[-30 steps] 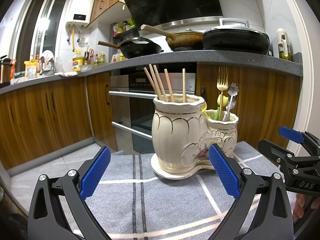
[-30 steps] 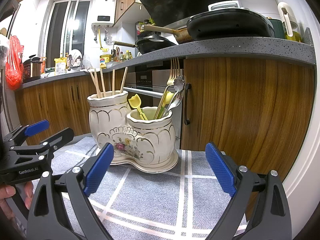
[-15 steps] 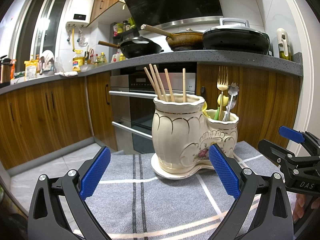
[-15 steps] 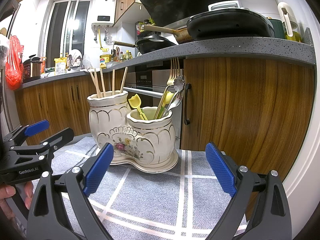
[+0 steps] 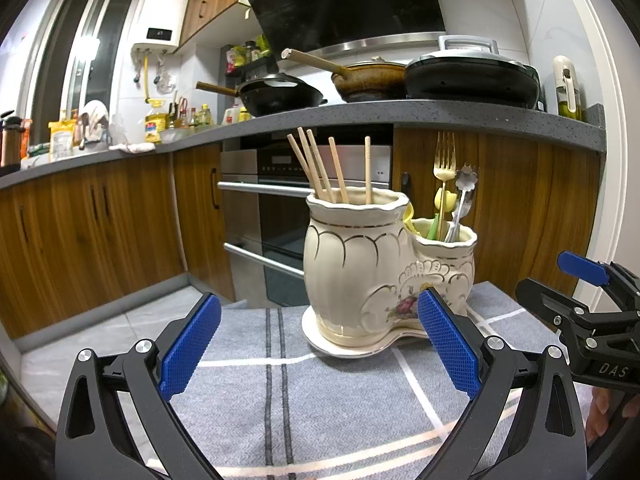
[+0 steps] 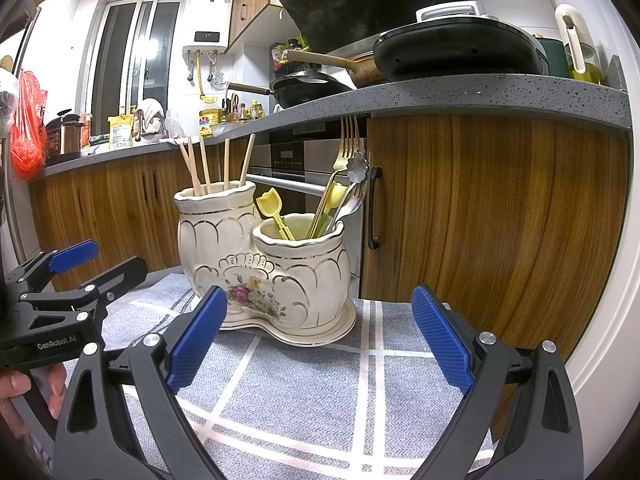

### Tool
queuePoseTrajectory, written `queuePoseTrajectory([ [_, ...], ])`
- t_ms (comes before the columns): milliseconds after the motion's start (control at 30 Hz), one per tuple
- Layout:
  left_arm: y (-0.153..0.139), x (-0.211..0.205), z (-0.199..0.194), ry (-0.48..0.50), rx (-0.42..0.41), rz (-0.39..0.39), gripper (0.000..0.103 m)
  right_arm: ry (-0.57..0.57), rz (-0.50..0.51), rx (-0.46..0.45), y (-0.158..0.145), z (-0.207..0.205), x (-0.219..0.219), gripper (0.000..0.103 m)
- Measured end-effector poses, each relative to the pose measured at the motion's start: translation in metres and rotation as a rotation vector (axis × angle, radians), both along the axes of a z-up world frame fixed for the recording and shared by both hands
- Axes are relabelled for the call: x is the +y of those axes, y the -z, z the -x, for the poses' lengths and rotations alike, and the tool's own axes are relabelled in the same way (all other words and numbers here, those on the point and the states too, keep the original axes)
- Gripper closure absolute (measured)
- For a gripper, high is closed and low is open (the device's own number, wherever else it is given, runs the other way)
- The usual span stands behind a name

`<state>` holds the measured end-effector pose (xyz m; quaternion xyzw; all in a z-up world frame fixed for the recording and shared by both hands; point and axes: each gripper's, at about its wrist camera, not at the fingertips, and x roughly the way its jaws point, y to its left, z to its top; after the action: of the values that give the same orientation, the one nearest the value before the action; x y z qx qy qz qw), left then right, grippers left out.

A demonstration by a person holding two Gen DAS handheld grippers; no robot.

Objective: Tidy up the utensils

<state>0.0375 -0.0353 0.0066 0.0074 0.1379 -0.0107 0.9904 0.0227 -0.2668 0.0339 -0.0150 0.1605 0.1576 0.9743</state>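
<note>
A cream ceramic double utensil holder [image 5: 360, 272] [image 6: 256, 264] stands on a grey checked cloth [image 5: 320, 392] [image 6: 312, 380]. Its tall pot holds several wooden chopsticks [image 5: 320, 168] [image 6: 208, 164]. Its short pot holds a gold fork [image 5: 444, 168] [image 6: 347, 140], a silver spoon [image 5: 466, 184] [image 6: 358, 168] and yellow utensils [image 6: 272, 208]. My left gripper [image 5: 320, 344] is open and empty, in front of the holder. My right gripper [image 6: 316, 340] is open and empty, also in front of it. Each gripper shows at the edge of the other's view, the right [image 5: 580, 304] and the left [image 6: 68, 280].
Wooden cabinets [image 6: 480, 208] and an oven [image 5: 276, 216] stand behind the cloth. The grey countertop [image 5: 440, 114] above carries pans and bottles. The cloth's left edge drops to a tiled floor [image 5: 92, 344].
</note>
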Motion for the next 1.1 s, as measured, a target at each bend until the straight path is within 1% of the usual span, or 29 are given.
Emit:
queuePoseTrajectory([
  [967, 0.0004, 0.0021, 0.0008, -0.005, 0.004, 0.001, 0.005, 0.000, 0.001, 0.000, -0.0001, -0.0007, -0.0003, 0.010],
  [1100, 0.0012, 0.0032, 0.0000, -0.012, 0.006, 0.000, 0.005, 0.000, 0.001, 0.000, -0.0001, -0.0010, -0.0003, 0.008],
])
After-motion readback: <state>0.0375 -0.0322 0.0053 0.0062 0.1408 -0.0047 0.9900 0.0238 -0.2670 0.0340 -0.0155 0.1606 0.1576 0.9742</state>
